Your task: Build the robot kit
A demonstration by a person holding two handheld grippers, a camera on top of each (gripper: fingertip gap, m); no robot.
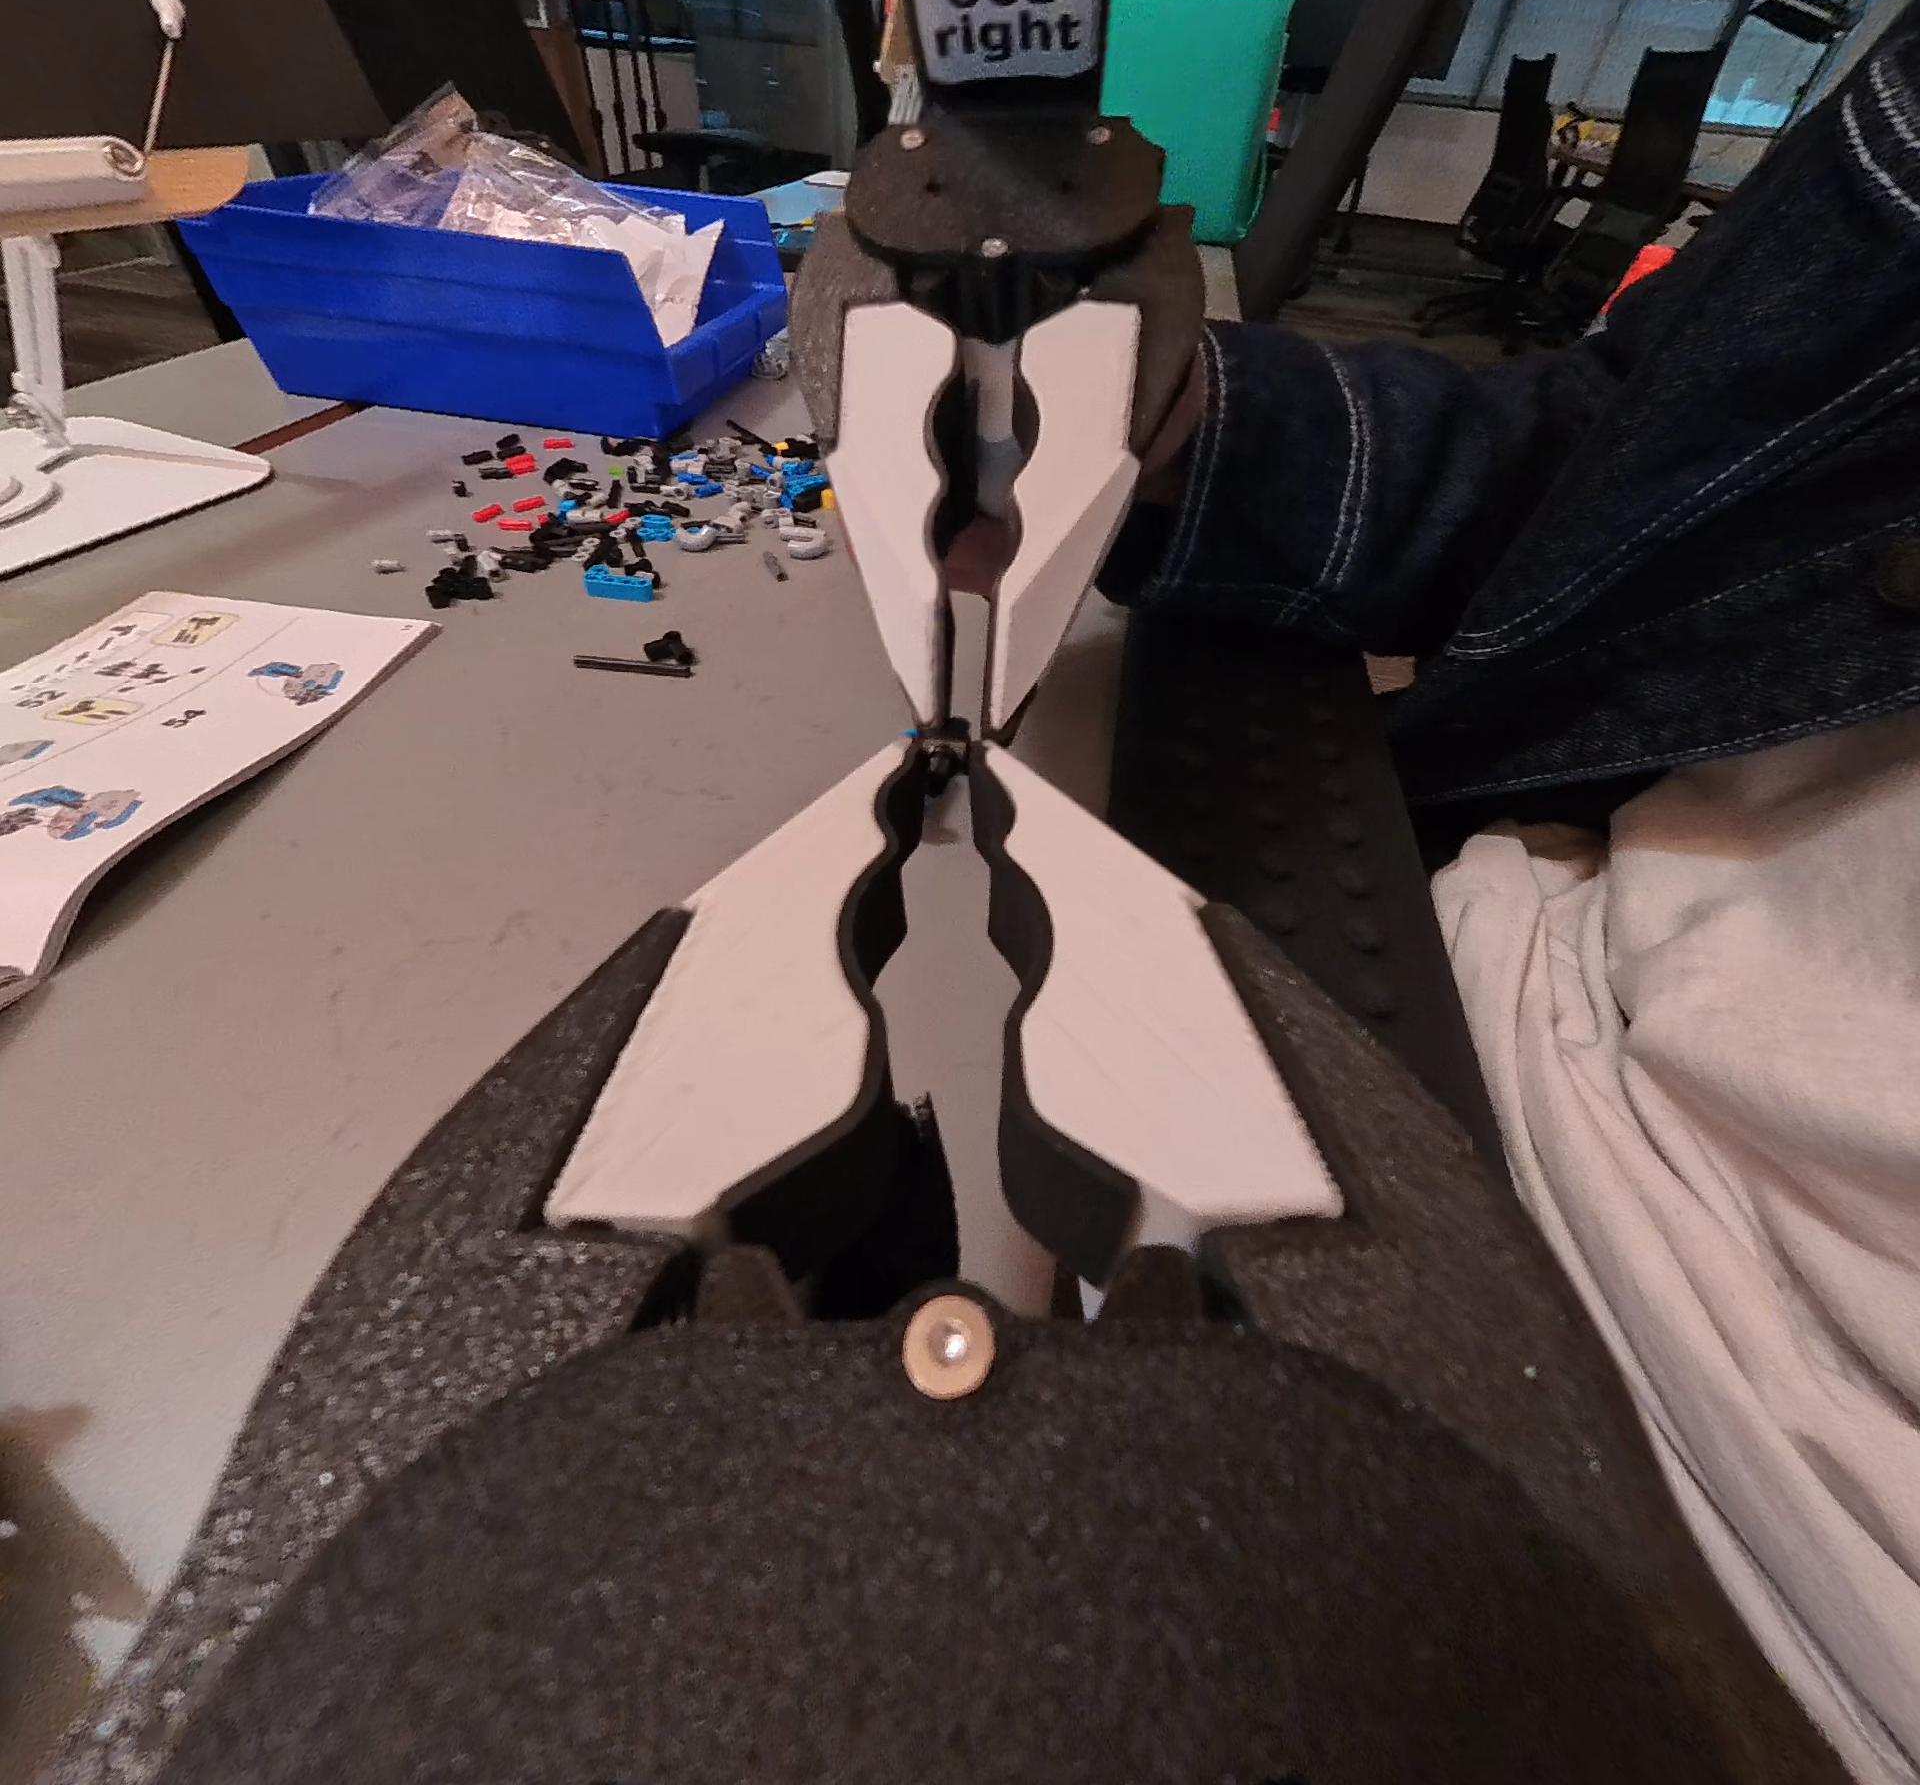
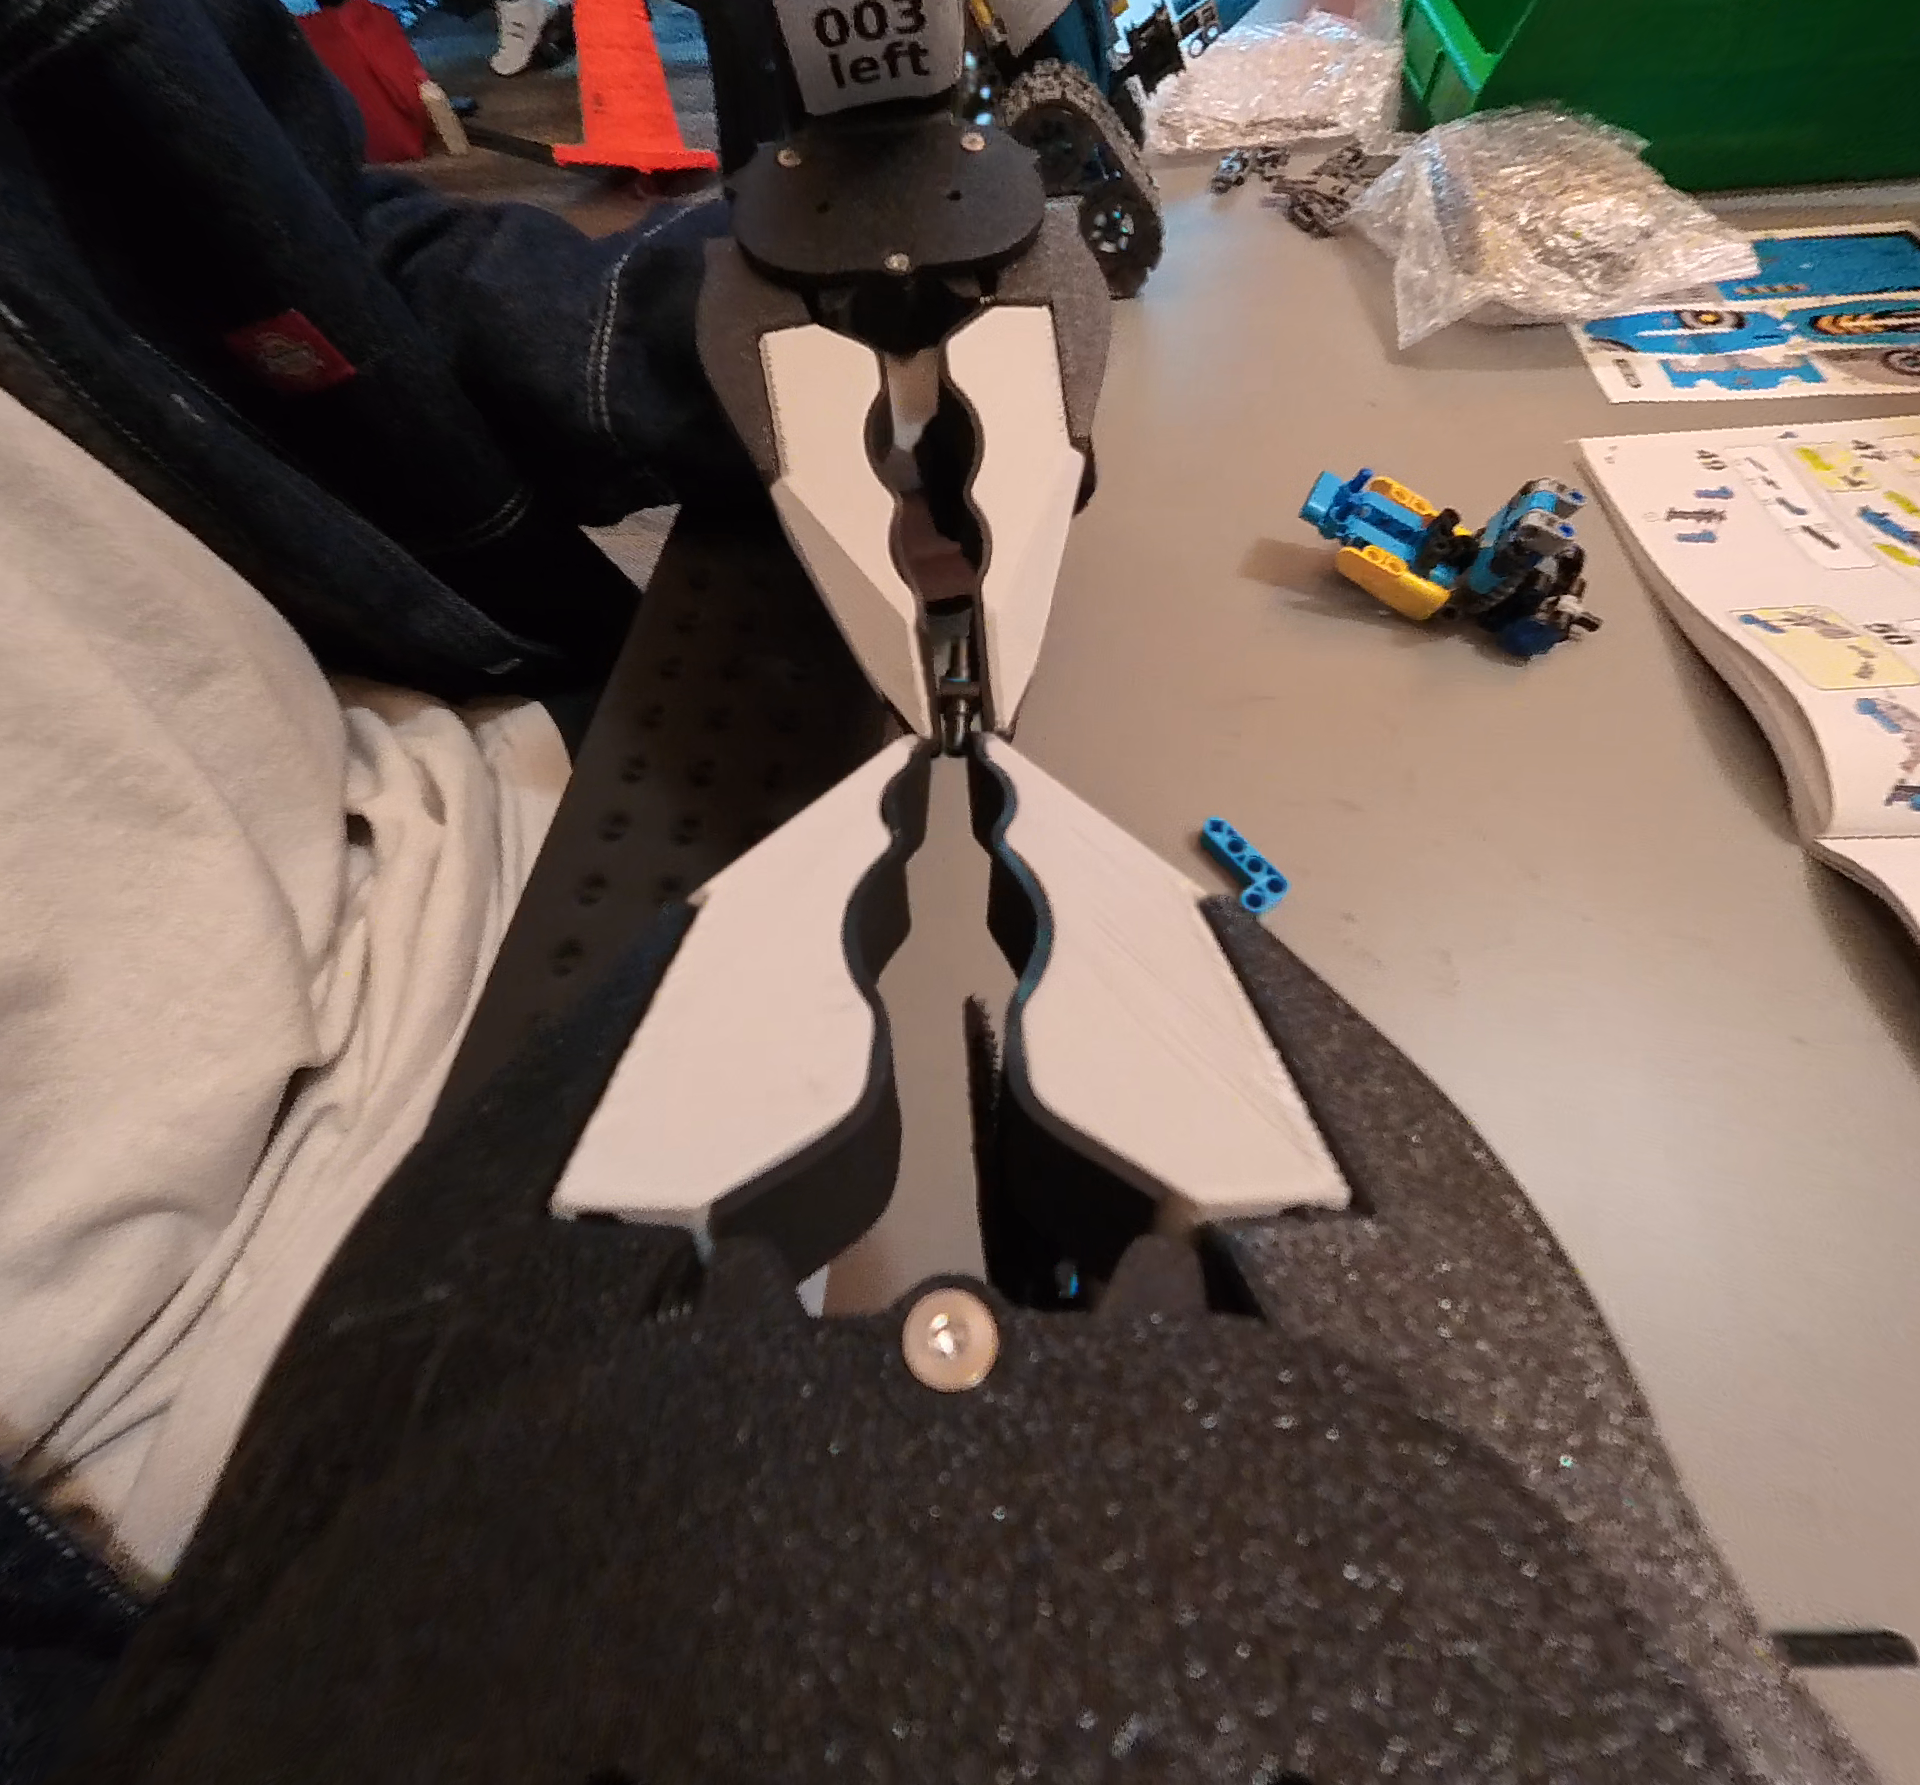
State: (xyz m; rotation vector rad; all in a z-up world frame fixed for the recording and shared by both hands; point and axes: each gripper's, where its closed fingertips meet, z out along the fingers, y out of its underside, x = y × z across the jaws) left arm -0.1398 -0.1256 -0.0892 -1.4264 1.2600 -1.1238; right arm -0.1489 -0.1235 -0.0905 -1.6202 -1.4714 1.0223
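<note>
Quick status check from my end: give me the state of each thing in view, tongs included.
left tongs: shut on small black part, tip to tip with the right.
right tongs: shut on small black part.
small black part: pinched between both tips, above the table.
blue bin: open, holding clear bags.
instruction booklet: lying open.
blue-and-yellow assembly: partly built, lying on the table.

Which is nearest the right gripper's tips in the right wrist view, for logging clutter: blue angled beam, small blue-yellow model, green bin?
From the right gripper:
1. Blue angled beam, just right of it.
2. Small blue-yellow model, mid-table right.
3. Green bin, far right corner.
</note>
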